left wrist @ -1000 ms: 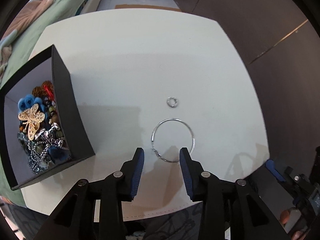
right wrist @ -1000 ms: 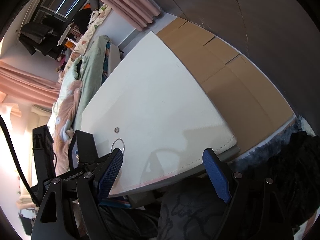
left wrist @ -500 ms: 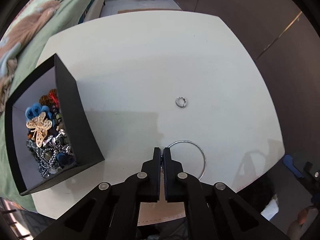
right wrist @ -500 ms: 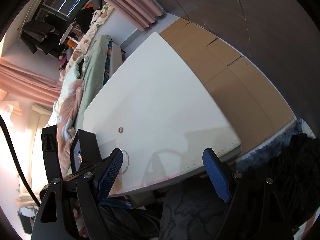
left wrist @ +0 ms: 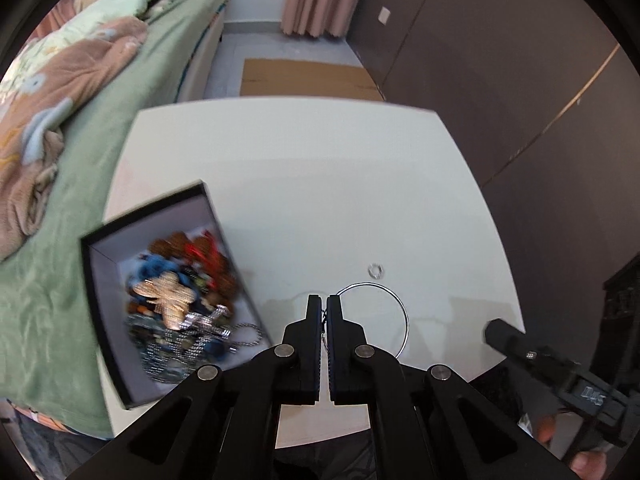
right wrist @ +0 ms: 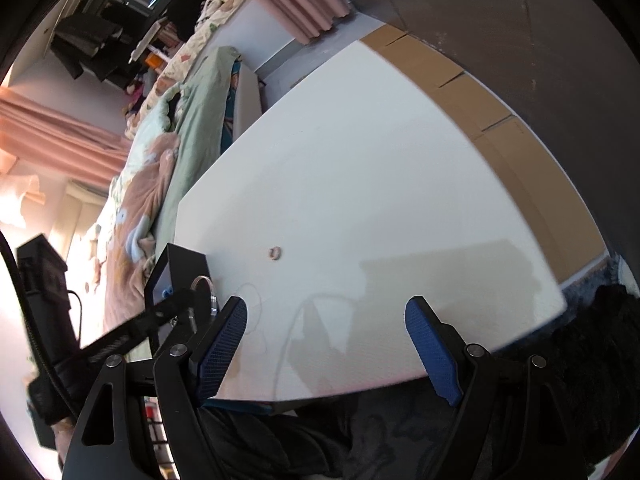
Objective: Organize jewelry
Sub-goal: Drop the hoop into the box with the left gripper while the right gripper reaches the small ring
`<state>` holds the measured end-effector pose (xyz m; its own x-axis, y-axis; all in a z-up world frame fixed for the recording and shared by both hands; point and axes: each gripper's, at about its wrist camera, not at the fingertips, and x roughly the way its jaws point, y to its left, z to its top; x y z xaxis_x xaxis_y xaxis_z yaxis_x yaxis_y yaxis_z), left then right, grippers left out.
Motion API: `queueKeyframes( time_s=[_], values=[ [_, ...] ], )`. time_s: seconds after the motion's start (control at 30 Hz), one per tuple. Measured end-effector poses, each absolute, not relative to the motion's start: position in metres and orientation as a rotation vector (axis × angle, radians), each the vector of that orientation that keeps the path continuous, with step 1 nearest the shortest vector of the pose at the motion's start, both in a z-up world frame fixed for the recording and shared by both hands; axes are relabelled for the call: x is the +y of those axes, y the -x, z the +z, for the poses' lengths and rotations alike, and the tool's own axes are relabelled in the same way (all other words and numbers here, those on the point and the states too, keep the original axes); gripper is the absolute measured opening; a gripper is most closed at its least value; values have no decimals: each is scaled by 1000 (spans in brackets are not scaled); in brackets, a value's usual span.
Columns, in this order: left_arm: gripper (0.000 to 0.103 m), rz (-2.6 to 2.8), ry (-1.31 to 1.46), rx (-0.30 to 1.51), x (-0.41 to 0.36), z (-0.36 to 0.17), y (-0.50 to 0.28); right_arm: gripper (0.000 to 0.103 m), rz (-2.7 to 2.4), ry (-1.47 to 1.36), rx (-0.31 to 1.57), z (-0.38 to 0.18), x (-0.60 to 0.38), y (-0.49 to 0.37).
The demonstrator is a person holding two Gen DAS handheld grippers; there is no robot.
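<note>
My left gripper is shut on a large silver hoop and holds it raised above the white table. The hoop also shows in the right wrist view, at the left gripper's tip. A small silver ring lies on the table just beyond the hoop; it shows in the right wrist view too. A black box full of mixed jewelry sits at the table's left edge. My right gripper is open and empty over the table's near edge.
A bed with a green cover and a brown blanket runs along the table's left side. Flattened cardboard lies on the floor beyond the table. A dark wall stands on the right.
My left gripper closed on the hoop and has lifted it off the table, pulling back so more of the room shows. The right gripper stays open and has moved slightly closer to the table.
</note>
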<state>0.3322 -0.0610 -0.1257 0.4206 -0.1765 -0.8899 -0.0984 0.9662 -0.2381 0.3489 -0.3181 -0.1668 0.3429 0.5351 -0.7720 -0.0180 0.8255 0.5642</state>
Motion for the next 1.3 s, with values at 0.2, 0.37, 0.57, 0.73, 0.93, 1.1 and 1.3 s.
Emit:
queueKeyframes(
  time_s=[0.2,0.37,0.57,0.73,0.93,1.1,1.3],
  values=[
    [2,-18,313,1094,-28,-112,-329,70,411,-486,1213,-171,-289,-367],
    [2,14,345,1071,-8,-103,-320,53,415,-448,1268,-181,-266,-384],
    [2,41,388,1065,25,-109,-317,40,392,-328,1301,-184,-236,-396],
    [2,53,421,1069,43,-115,-316,34,361,-219,1315,-184,-214,-404],
    [2,52,454,1070,57,-122,-320,23,295,-82,1328,-188,-195,-411],
    [2,34,505,1065,66,-126,-326,14,249,8,1334,-186,-186,-413],
    [2,18,532,1041,70,-123,-331,14,264,-50,1321,-180,-198,-405]
  ],
)
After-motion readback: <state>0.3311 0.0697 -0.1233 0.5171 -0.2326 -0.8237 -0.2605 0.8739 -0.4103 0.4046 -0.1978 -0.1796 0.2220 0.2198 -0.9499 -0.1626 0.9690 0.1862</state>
